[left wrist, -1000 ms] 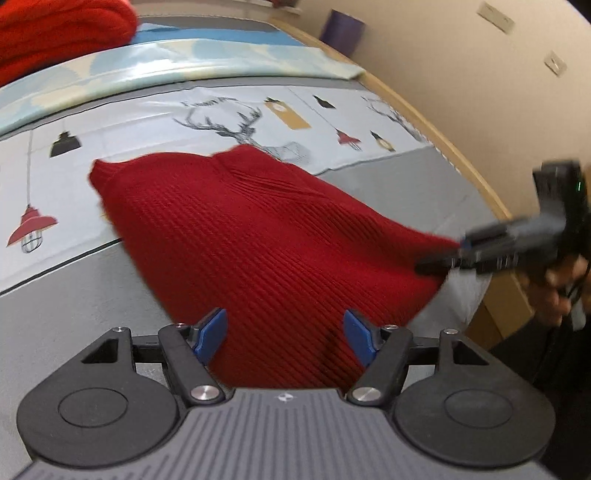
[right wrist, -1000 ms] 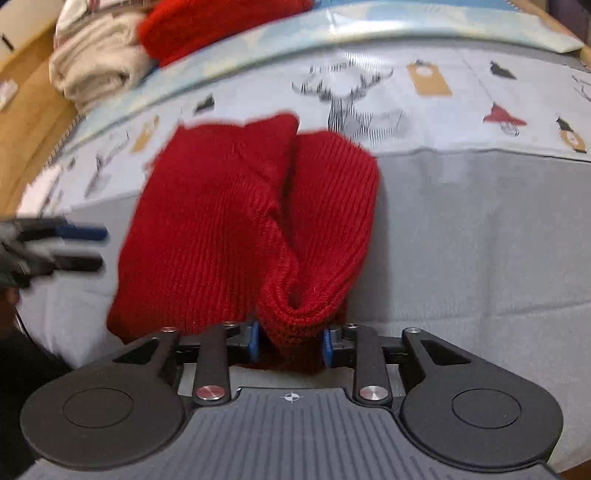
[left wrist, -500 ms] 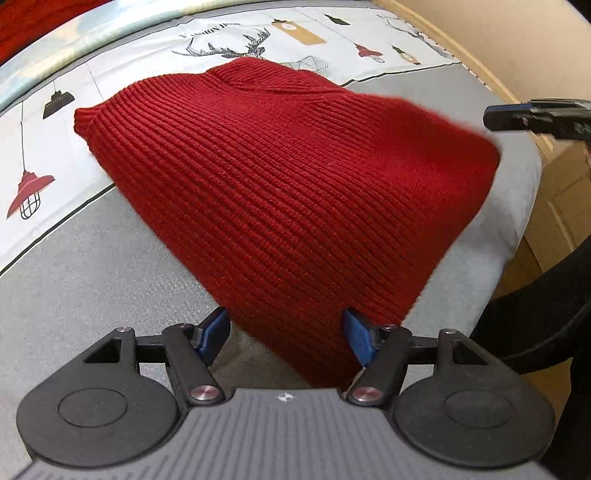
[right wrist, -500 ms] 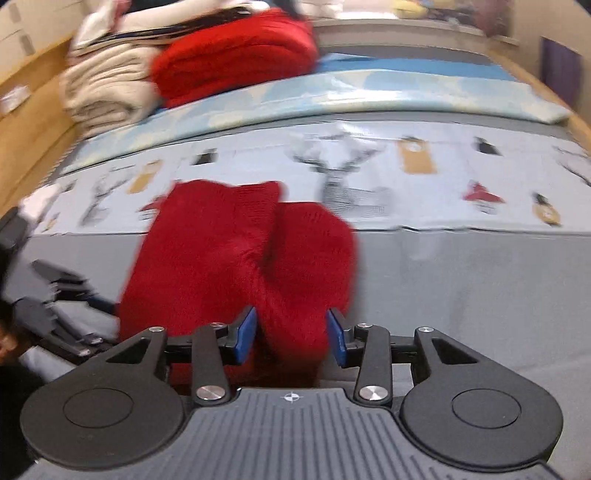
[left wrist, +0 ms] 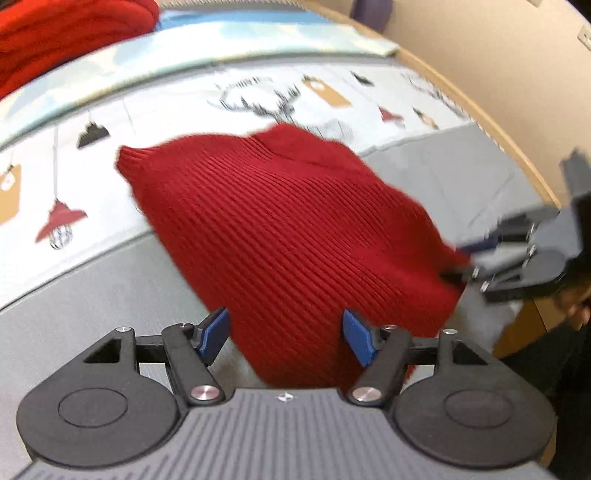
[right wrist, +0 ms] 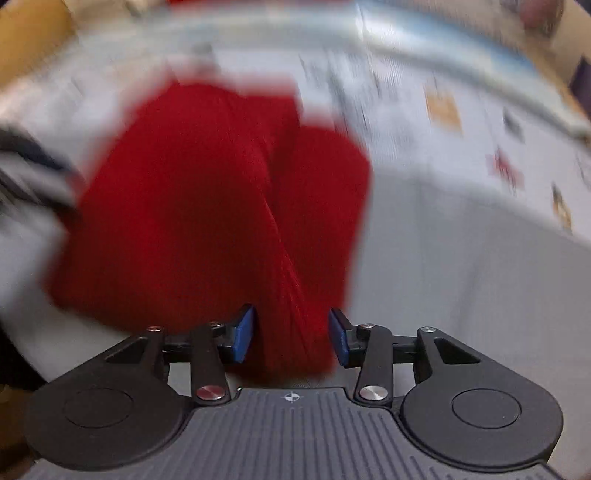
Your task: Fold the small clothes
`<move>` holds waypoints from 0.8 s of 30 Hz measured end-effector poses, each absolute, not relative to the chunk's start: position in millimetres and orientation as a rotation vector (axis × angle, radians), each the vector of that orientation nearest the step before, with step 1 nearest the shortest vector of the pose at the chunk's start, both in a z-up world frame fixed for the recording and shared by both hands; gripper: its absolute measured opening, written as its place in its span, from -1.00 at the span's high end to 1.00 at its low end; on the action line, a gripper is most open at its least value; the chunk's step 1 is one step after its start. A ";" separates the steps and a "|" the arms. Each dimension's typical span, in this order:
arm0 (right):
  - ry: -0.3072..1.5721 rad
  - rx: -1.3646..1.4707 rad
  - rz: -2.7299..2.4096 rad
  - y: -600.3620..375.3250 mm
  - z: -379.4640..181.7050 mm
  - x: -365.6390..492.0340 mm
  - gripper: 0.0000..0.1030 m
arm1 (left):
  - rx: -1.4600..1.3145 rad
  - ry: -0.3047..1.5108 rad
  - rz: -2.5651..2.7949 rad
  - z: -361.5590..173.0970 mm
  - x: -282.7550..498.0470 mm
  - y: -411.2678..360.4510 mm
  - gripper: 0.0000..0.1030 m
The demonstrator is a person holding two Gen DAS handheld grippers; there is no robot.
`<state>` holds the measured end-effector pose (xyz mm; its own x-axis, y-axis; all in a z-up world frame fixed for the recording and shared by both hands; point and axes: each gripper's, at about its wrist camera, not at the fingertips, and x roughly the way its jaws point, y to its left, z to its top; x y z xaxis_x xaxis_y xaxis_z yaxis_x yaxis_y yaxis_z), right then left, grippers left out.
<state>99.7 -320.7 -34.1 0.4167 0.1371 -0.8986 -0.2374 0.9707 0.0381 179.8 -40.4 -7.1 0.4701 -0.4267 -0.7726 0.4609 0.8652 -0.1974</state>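
Note:
A small red ribbed knit garment [left wrist: 280, 229] lies on the grey part of the bed cover [left wrist: 92, 291]. My left gripper [left wrist: 286, 334] is open, and the garment's near edge lies between its blue pads. In the blurred right wrist view the same garment [right wrist: 207, 199] shows two lobes side by side. My right gripper [right wrist: 291, 332] is open, with a bunched fold of the knit between its pads. The right gripper also shows in the left wrist view [left wrist: 517, 251] at the garment's right corner. The left gripper shows as a blur in the right wrist view [right wrist: 33, 177].
The cover has a white band printed with deer and lamps [left wrist: 258, 99]. A pile of red knitwear [left wrist: 66, 33] sits at the far left. A wooden bed edge [left wrist: 480, 110] and a beige wall run along the right.
My right gripper has opened and let go of the bunched fold, then moved back down at the garment's right corner. The left gripper stayed open and drew back a little.

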 end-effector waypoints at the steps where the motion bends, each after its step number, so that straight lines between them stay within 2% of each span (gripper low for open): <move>1: 1.133 -0.080 0.223 -321.8 -38.8 103.1 0.13 | 0.027 0.920 -0.534 -4.6 180.6 -38.8 -0.43; 6: 1.119 -0.078 0.225 -319.0 -35.8 108.1 0.13 | -0.051 0.839 -0.492 10.5 184.7 -27.8 -0.29; 10: 1.121 -0.100 0.224 -314.3 -35.4 107.6 0.13 | -0.009 0.914 -0.449 -2.3 196.7 -33.3 -0.10; 13: 1.122 -0.103 0.231 -313.1 -28.9 104.4 0.11 | 0.043 0.971 -0.413 -14.5 202.0 -39.5 -0.10; 16: 1.104 -0.086 0.243 -319.0 -14.4 101.9 0.05 | -0.023 0.984 -0.412 -10.1 207.2 -32.4 -0.10; 21: 0.995 0.093 0.271 -337.9 21.7 109.5 -0.01 | -0.143 0.951 -0.392 1.7 213.9 -16.5 -0.09; 24: 0.892 0.188 0.311 -333.2 39.9 117.5 -0.20 | -0.184 0.916 -0.374 5.3 211.3 -11.5 -0.09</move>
<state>117.5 -333.2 39.9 0.5871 0.3424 -0.7335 -0.1876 0.9390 0.2882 211.3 -11.5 5.3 0.5506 -0.3915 -0.7373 0.2370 0.9202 -0.3116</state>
